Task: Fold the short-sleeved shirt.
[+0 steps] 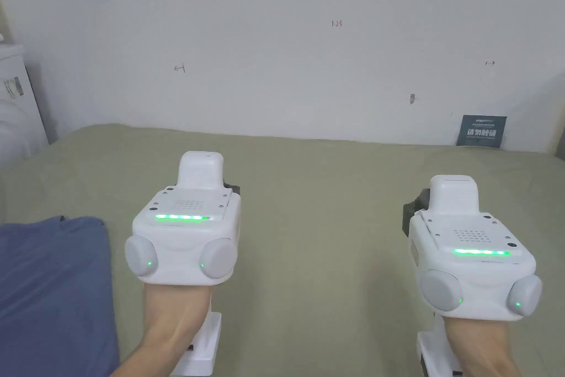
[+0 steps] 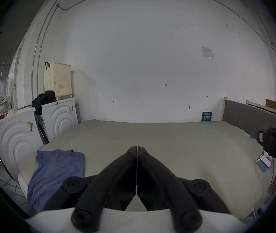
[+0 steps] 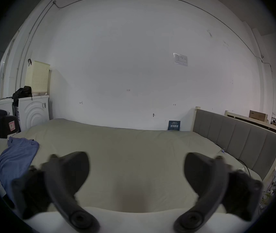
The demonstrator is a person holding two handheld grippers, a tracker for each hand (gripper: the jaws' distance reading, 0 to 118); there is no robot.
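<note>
Spreading wide under both devices, the bed with a pale olive-green sheet (image 1: 331, 185) runs back to a white wall. The blue short-sleeved shirt (image 1: 49, 290) lies crumpled at the bed's left edge, near its front left corner, partly hanging over the side, well apart from both tools. The left gripper (image 2: 136, 148), a white handheld unit with black jaws, hangs above the bed's middle with its jaws pressed together on nothing. The right gripper (image 3: 136, 167), of the same build, hangs toward the bed's right side, jaws spread wide, empty. A small dark sign (image 1: 481, 131) leans against the wall at the bed's far edge.
</note>
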